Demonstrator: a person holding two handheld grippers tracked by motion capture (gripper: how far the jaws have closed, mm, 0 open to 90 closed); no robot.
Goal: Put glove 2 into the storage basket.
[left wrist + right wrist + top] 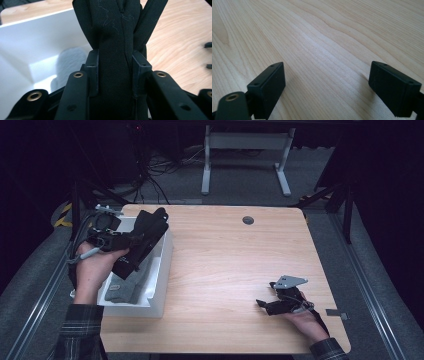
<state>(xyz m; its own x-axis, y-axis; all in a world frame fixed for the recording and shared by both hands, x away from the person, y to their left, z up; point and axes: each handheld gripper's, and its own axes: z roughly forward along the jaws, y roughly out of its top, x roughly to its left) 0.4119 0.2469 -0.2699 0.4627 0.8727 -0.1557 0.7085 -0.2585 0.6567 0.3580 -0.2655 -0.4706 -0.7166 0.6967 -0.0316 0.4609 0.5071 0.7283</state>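
left gripper (115, 65) clamping black sock (112, 30), limp, folded, over white box (160, 270) at table's left edge | right gripper (327, 87) gaping wide, holding nothing

Table (235, 260): pale wood, visible grain, smooth, low satin sheen. Black sock (115, 50) at 10 o'clock: matt knit cloth w/ bits of lint, centre seam. Grey sock (127, 285) in box: soft fuzzy knit, matt. Box (161, 270): white, smooth, matt, looks like plastic or card – can't tell. Left gripper (115, 72): matt black plastic, brass-look eyelets. Right gripper (334, 85) at 5 o'clock: same matt black plastic pads; grey plate on top. Sleeves (80, 330): plaid woven cloth.
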